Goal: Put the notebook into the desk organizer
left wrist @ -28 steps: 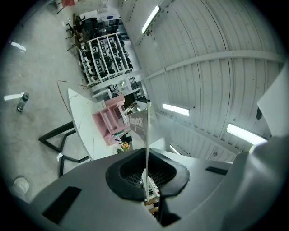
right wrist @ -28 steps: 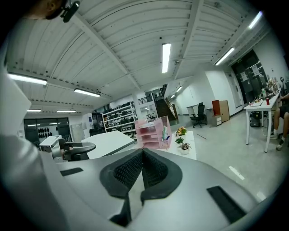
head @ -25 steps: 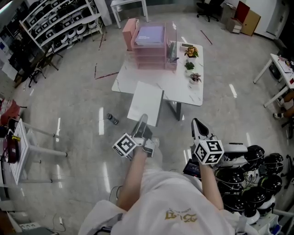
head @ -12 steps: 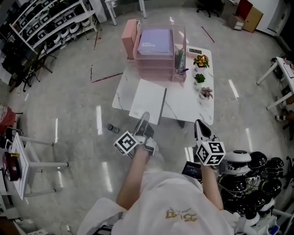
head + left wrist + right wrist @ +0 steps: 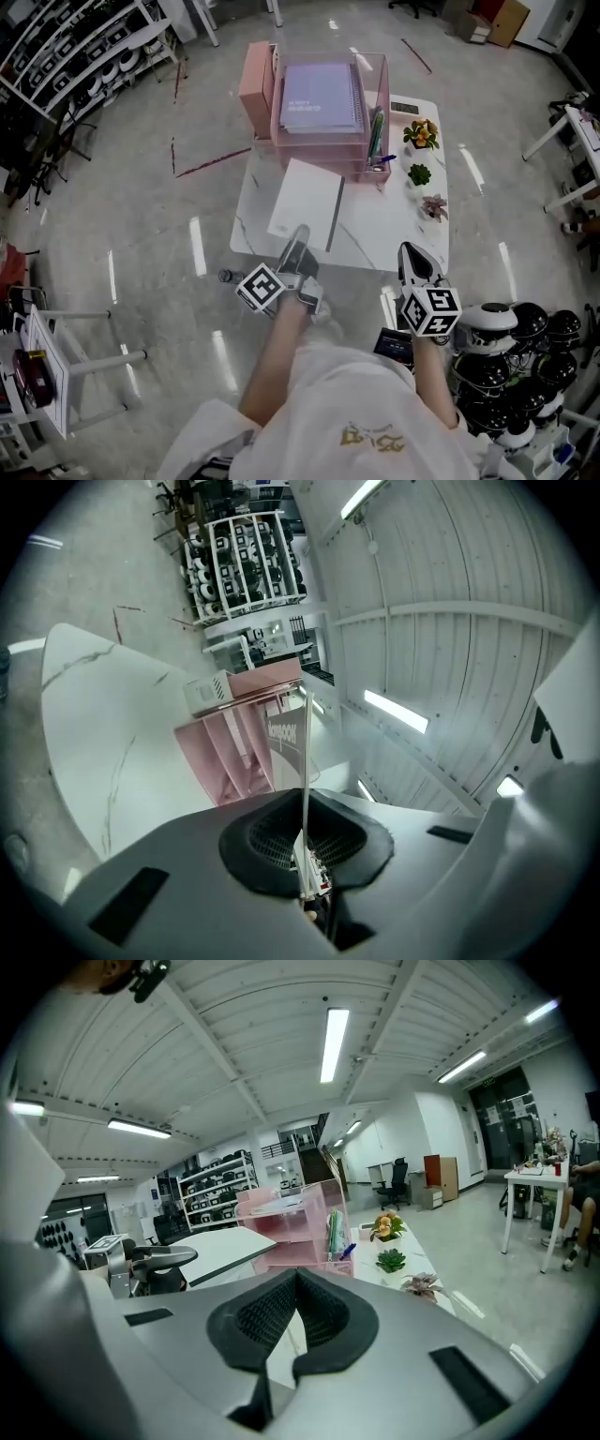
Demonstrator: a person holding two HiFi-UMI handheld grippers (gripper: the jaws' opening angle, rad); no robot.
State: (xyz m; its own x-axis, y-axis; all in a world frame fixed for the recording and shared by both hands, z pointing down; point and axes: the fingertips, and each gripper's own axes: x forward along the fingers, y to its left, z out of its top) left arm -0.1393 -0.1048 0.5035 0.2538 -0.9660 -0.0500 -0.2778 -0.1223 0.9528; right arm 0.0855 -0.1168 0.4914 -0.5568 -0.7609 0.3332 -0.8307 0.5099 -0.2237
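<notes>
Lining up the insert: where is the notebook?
Head view, centre: the notebook is clamped in the left gripper, held over the white table, near left part, short of the pink desk organizer.

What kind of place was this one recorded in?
Probably a lab or workshop: metal storage racks loaded with gear, a cluster of black helmet-like devices, and a white table on an open polished floor.

You can read just one word: "Notebook", printed on the cover of the notebook; it looks upside down in the left gripper view; the gold print on your shirt is too blurry to read.
</notes>
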